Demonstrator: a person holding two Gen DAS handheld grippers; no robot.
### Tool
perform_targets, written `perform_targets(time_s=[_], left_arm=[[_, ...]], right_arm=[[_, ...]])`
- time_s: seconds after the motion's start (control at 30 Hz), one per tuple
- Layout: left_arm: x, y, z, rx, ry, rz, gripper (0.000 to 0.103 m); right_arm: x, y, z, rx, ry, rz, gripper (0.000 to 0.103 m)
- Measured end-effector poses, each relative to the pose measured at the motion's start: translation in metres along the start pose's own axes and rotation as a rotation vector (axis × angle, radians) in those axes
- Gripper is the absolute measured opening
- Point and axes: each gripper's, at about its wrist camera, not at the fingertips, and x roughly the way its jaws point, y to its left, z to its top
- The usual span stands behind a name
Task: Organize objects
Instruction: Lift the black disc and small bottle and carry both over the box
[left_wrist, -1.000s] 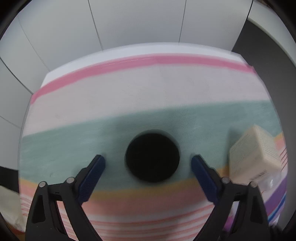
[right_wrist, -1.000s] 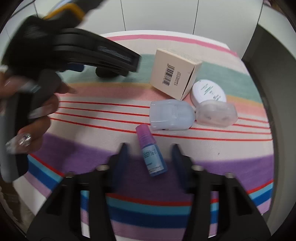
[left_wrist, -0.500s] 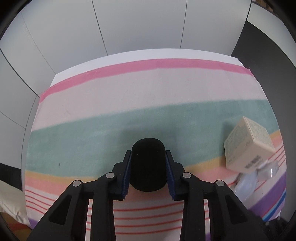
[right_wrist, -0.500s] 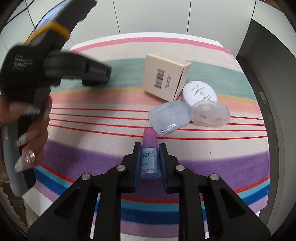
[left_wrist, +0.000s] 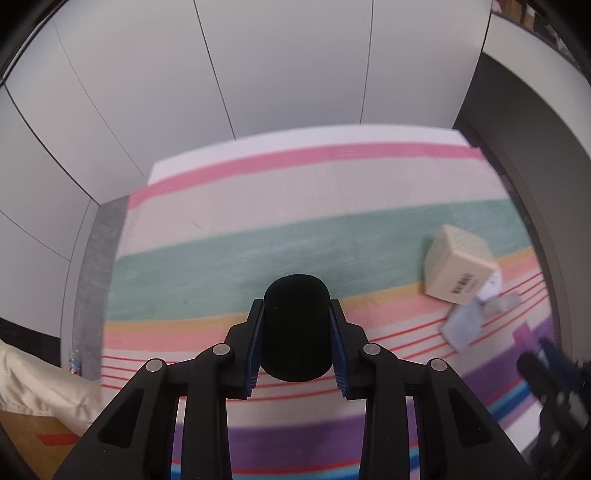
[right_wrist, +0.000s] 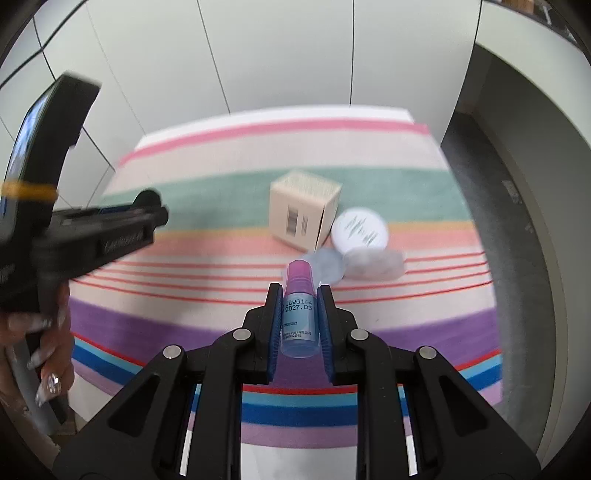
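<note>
Above the striped surface (left_wrist: 258, 192), the left gripper (left_wrist: 296, 341) has its jaws clamped on a black cylinder (left_wrist: 296, 328) and the right gripper (right_wrist: 298, 323) on a small blue bottle (right_wrist: 298, 317), each lying lengthwise between the jaws, the bottle's purple cap pointing away.

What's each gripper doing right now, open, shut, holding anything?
Left gripper: shut on the black cylinder.
Right gripper: shut on the small blue bottle.

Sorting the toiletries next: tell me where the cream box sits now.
In the right wrist view the cream box stands on the striped cloth's green and peach bands, the round white tin touching its right side.
</note>
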Motion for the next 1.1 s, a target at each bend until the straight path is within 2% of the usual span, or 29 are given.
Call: perform_targets(time_s=[0.27, 0.67, 0.77, 0.9, 1.1], left_arm=[[-0.101, 0.017, 0.016, -0.029, -0.098, -0.004, 0.033], [-0.274, 0.031, 0.042, -0.045, -0.265, -0.015, 0.033], [-0.316, 0.031, 0.045, -0.038, -0.323, 0.009, 0.033], [-0.346, 0.036, 0.044, -0.064, -0.349, 0.014, 0.033], [-0.360, 0.039, 0.038, -0.082, -0.352, 0.012, 0.033]], right_arm=[[-0.085, 0.005, 0.047, -0.016, -0.078, -0.027, 0.019], [-0.248, 0.030, 0.117, -0.054, -0.208, -0.101, 0.019], [-0.284, 0.034, 0.130, -0.047, -0.240, -0.094, 0.019], [-0.329, 0.041, 0.137, -0.068, -0.300, -0.091, 0.019], [-0.361, 0.046, 0.127, -0.087, -0.321, -0.081, 0.019]])
